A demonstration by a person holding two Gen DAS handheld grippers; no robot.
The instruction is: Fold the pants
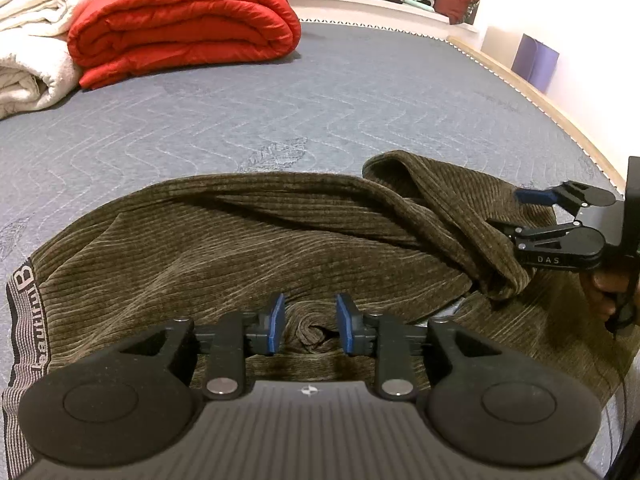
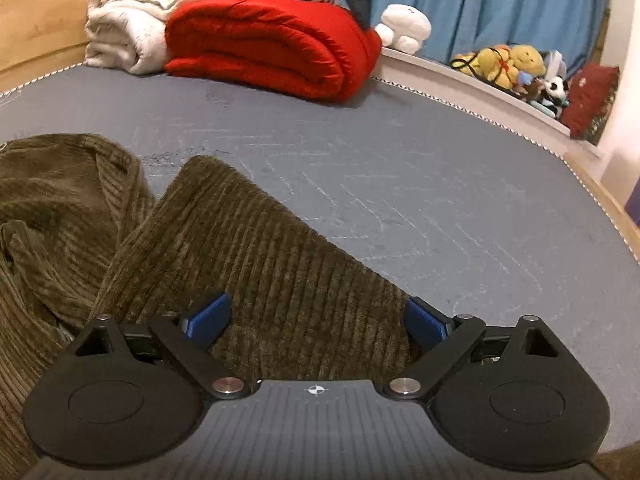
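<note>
Olive-brown corduroy pants (image 1: 240, 240) lie bunched on the grey mattress (image 1: 280, 92), waistband with a lettered label (image 1: 24, 312) at the left. My left gripper (image 1: 310, 326) is partly open, its blue pads on either side of a raised fold of cloth without pinching it. My right gripper (image 2: 316, 320) is wide open, straddling a flat pant leg (image 2: 260, 248) that lies on the mattress (image 2: 400, 168). The right gripper also shows in the left wrist view (image 1: 516, 212), open beside the twisted leg.
A folded red quilt (image 1: 184, 20) and white blankets (image 1: 28, 40) lie at the far end of the mattress. Plush toys (image 2: 516, 64) and a red cushion (image 2: 592, 100) sit on a ledge behind. The wooden bed edge (image 1: 560, 116) runs along the right.
</note>
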